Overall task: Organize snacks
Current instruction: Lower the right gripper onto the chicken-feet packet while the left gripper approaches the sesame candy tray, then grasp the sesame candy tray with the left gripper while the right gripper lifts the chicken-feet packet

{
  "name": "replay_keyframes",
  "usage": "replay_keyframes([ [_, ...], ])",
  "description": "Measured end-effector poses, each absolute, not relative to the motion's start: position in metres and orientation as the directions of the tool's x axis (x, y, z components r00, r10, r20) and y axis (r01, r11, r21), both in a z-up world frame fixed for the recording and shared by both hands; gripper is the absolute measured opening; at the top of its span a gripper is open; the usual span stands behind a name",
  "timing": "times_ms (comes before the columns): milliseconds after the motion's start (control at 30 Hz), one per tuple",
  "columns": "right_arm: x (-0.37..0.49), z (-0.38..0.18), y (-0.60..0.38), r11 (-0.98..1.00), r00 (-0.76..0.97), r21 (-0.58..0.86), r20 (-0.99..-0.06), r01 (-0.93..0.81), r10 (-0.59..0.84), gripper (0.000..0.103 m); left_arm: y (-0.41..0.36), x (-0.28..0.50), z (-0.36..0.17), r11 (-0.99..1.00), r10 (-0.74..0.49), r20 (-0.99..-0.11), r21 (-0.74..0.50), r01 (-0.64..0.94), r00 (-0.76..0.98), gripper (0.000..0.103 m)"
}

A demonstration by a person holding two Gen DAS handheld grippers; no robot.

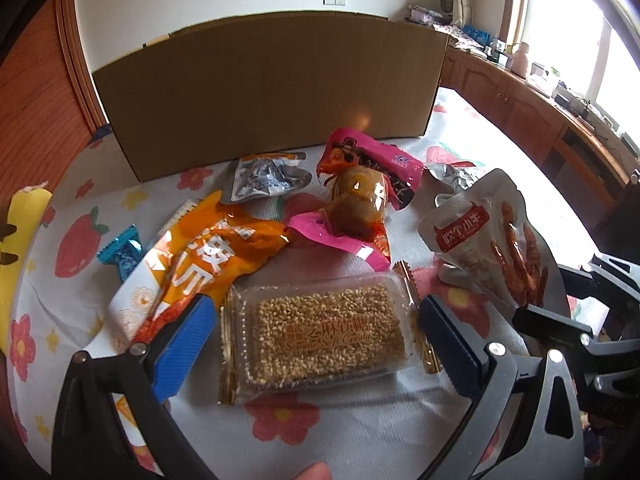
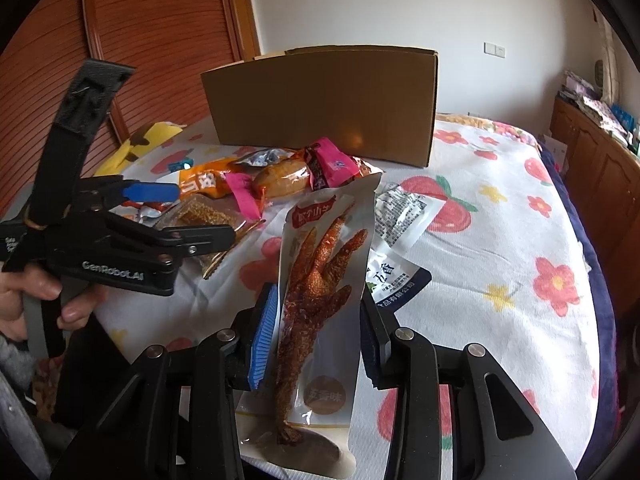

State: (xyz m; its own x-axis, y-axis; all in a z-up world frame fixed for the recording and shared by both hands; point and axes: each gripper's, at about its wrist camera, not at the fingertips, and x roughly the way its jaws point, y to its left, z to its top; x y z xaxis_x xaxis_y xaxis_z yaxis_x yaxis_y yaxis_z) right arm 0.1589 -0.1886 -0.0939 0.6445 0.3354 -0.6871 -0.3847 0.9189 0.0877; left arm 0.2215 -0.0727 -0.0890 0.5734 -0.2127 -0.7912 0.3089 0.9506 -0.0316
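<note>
My right gripper is shut on a chicken-foot snack pouch and holds it above the bed; the pouch also shows in the left wrist view. My left gripper is open, its blue fingers on either side of a clear sesame candy pack that lies on the flowered sheet. Beyond it lie an orange bag, a pink-wrapped meat snack, a silver packet and a blue candy. An open cardboard box stands behind the pile.
A yellow plush toy lies at the left edge of the bed. More silver packets lie under the held pouch. Wooden cabinets with clutter run along the right wall. The left gripper shows in the right wrist view.
</note>
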Motion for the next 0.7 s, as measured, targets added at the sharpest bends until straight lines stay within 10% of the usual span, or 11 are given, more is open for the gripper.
replay_keyframes([
  [700, 0.1576, -0.0994, -0.196, 0.904, 0.63, 0.154, -0.67, -0.399, 0.393, 0.04, -0.0795, 0.2255, -0.0989, 0.955, -0.2, -0.79, -0.023, 0.297, 0.58, 0.103],
])
